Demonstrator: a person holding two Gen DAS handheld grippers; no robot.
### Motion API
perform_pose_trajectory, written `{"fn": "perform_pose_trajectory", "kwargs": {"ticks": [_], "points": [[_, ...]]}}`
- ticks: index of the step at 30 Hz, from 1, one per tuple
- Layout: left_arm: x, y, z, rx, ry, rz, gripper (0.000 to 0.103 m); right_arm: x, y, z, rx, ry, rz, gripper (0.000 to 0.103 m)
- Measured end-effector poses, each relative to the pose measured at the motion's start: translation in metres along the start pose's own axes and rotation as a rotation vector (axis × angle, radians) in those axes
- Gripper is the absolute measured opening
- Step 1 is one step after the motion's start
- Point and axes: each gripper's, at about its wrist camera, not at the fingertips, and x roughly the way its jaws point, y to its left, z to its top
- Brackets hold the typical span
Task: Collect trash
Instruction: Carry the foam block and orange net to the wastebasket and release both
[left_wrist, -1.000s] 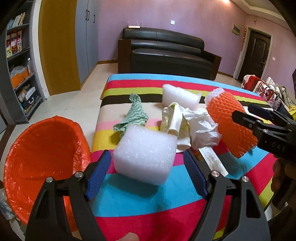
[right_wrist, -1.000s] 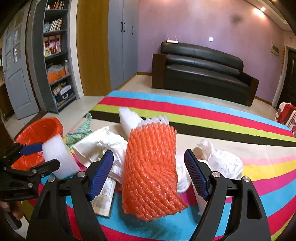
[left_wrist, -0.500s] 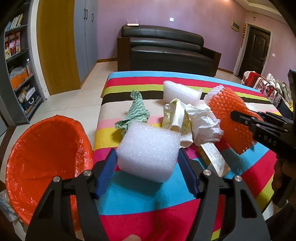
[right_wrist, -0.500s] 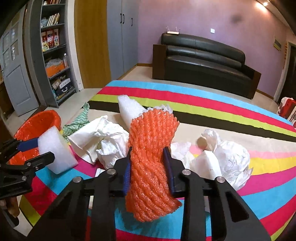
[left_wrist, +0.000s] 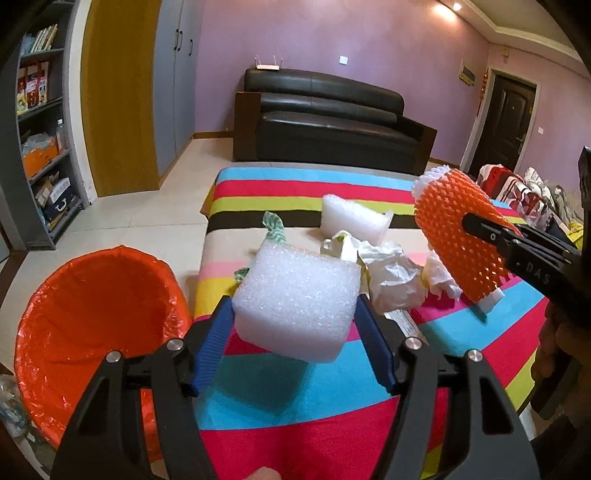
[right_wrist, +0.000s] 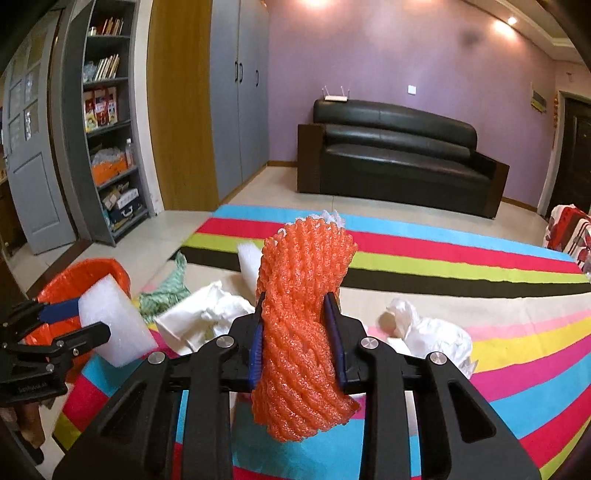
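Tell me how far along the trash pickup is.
Done: nothing visible inside the orange-lined bin. In hand: the left gripper grips a white foam block, the right gripper an orange foam net, both off the striped table. Left: crumpled paper, another foam piece, a green cloth.

Foam block (left_wrist: 295, 302): white, fine bubbled texture. Foam net sleeve (right_wrist: 303, 332): orange, ribbed mesh pattern, white at its top edge. Bin liner (left_wrist: 99, 314): glossy orange. Tabletop (left_wrist: 295, 398) cloth: horizontal stripes of blue, red, lime green, black, cream, pink and yellow. Rag (right_wrist: 166, 291): green and white zigzag. Crumpled paper (right_wrist: 432, 332): white. Claw pads (left_wrist: 212, 343): blue, on black arms. Sofa (right_wrist: 395, 158): black. Walls: purple
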Motion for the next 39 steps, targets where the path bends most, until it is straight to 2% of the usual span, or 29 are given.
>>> {"fn": "perform_pose_trajectory", "kwargs": {"ticks": [8,24,39], "points": [[-0.018,0.02,0.007,-0.043,-0.046,0.035,0.065,-0.007,0.014,0.014,0.006,-0.048,0.027,0.029],[-0.06,0.087,0.001,-0.134,-0.099,0.18,0.065,-0.002,0.069,0.029,-0.012,-0.079,0.125,0.029],[-0.102,0.143,-0.01,-0.233,-0.127,0.297,0.065,0.007,0.157,0.019,-0.078,-0.039,0.268,0.029]]}}
